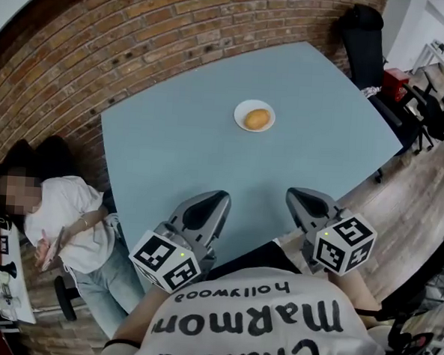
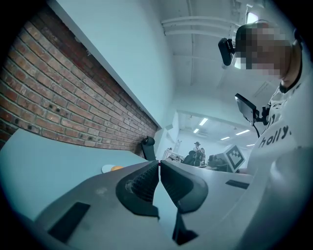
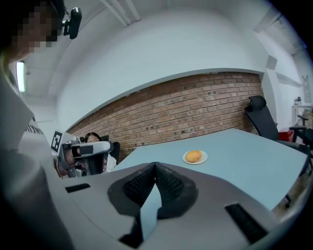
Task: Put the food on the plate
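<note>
We hold both grippers side by side over the near edge of the blue table (image 1: 171,151), close in front of our chest. The left gripper (image 1: 222,198) points level, its jaws pressed together with nothing between them. The right gripper (image 1: 294,194) tips slightly downward, its jaws likewise closed and empty. The round golden food (image 1: 257,119) sits on the white plate (image 1: 240,111) near the table's middle, well apart from both grippers.
</note>
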The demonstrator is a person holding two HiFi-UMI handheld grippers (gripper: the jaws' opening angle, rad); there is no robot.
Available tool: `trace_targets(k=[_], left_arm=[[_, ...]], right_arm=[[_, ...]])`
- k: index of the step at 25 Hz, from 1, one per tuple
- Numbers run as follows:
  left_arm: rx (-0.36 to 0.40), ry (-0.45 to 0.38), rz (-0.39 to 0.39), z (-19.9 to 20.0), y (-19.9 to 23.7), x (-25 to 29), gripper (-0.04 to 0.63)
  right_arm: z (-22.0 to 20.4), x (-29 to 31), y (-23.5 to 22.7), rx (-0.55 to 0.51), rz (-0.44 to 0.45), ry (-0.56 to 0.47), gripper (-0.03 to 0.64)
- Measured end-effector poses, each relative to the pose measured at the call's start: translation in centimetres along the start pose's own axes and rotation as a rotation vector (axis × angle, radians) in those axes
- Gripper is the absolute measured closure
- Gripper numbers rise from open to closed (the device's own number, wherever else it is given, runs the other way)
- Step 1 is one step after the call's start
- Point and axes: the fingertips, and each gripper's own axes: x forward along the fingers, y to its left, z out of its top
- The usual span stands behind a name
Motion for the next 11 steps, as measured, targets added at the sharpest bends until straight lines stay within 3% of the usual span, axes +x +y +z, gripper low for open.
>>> trace_targets(k=[11], left_arm=[[-0.004, 0.015, 0.005, -0.7, 1.0, -0.9, 0.578]], right_arm=[[-0.2, 1.0, 1.2, -0.02, 0.005, 0.013, 0.609]])
